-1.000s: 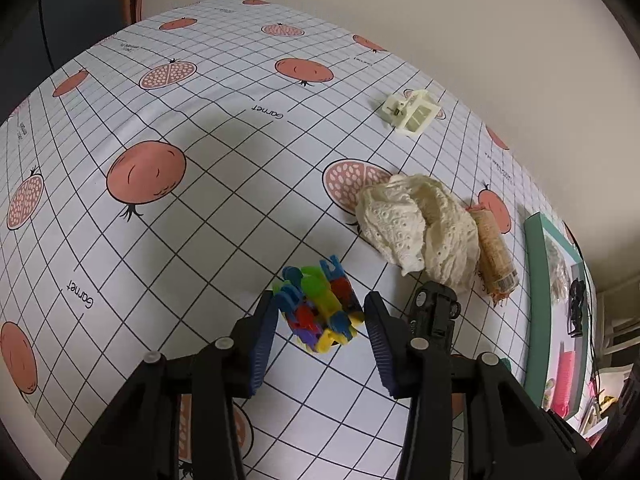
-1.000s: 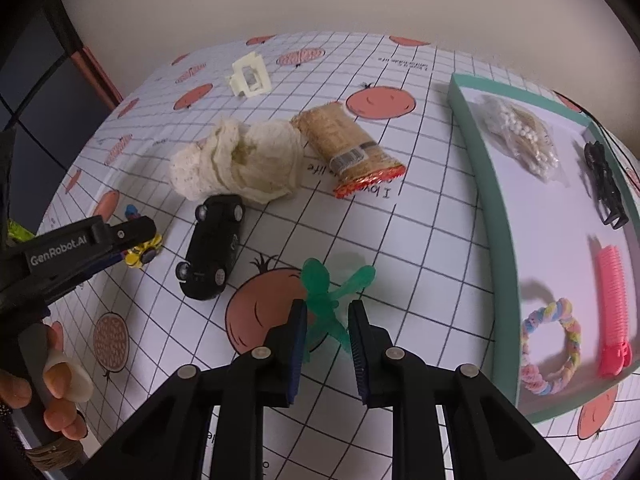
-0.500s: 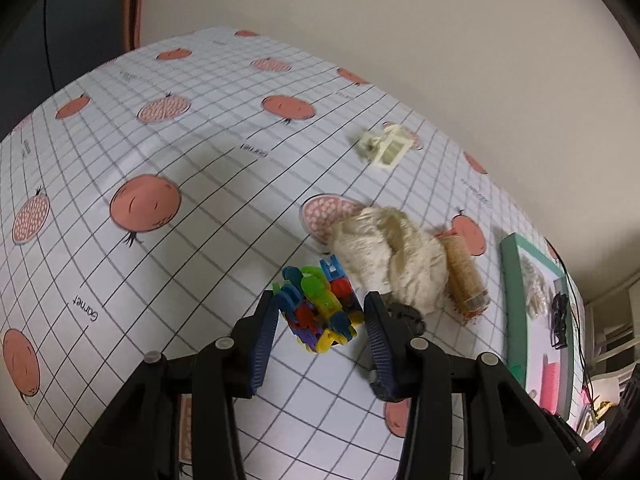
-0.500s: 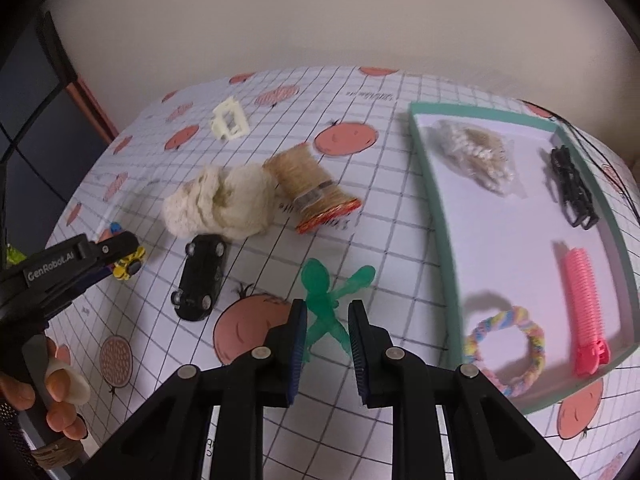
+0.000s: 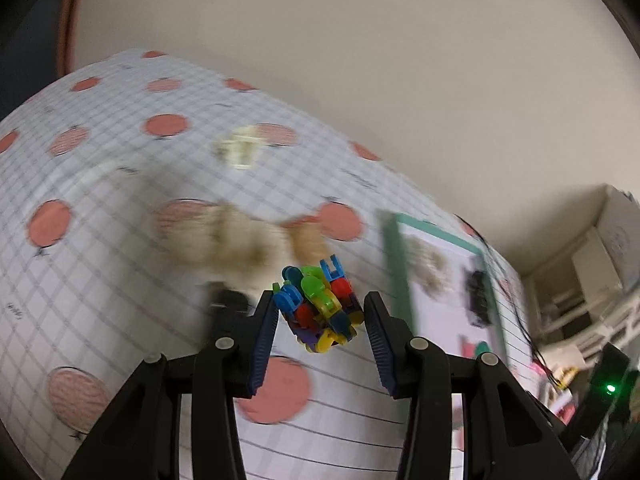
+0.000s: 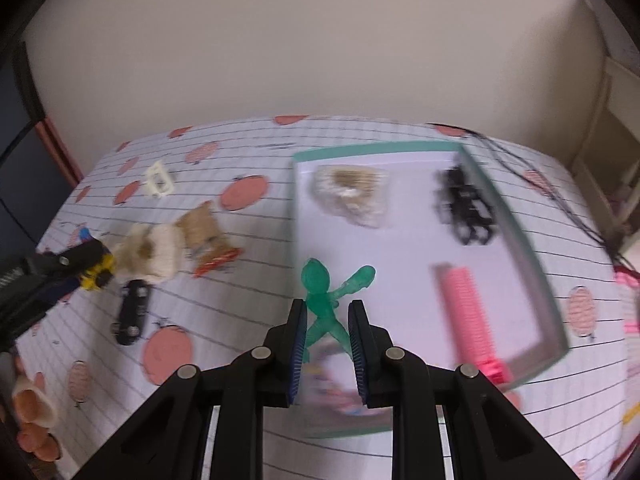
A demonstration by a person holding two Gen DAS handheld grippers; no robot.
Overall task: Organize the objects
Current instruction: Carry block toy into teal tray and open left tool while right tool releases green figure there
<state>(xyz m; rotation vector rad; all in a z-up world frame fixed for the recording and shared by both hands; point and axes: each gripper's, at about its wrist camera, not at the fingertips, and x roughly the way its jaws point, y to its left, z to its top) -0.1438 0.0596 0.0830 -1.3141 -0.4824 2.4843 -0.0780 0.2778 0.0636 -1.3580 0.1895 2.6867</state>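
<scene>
**Both toys lifted and swinging toward the tray**

Since a second ago both claws have risen off the desk and swung toward the tray; the views now blur with motion. The right claw (image 6: 327, 326) is clamped on the translucent green plastic figure (image 6: 325, 300), gripping its legs, with head and raised arm poking forward over the near edge of the teal-rimmed white tray (image 6: 538, 264). The left claw (image 5: 320, 320) holds the multicoloured bundle of plastic clips (image 5: 320, 308) between its blue pads, above the desk (image 5: 104, 184) with its grid-and-pomegranate cloth and short of the tray's near rim.

To set down well, I judge each claw should clear the raised rim before lowering, then release low so the toy does not bounce.

Open room lies mid-tray, between the clear bag of beads (image 6: 352, 194), the black hair claw clip (image 6: 466, 208) and the pink comb-like clip (image 6: 470, 316). A pastel braided ring (image 6: 340, 384) sits blurred beneath the right claw. On the desk, the black toy car (image 6: 132, 312), cream lace cloth (image 6: 154, 254) and wrapped biscuit roll (image 6: 206, 236) remain.
</scene>
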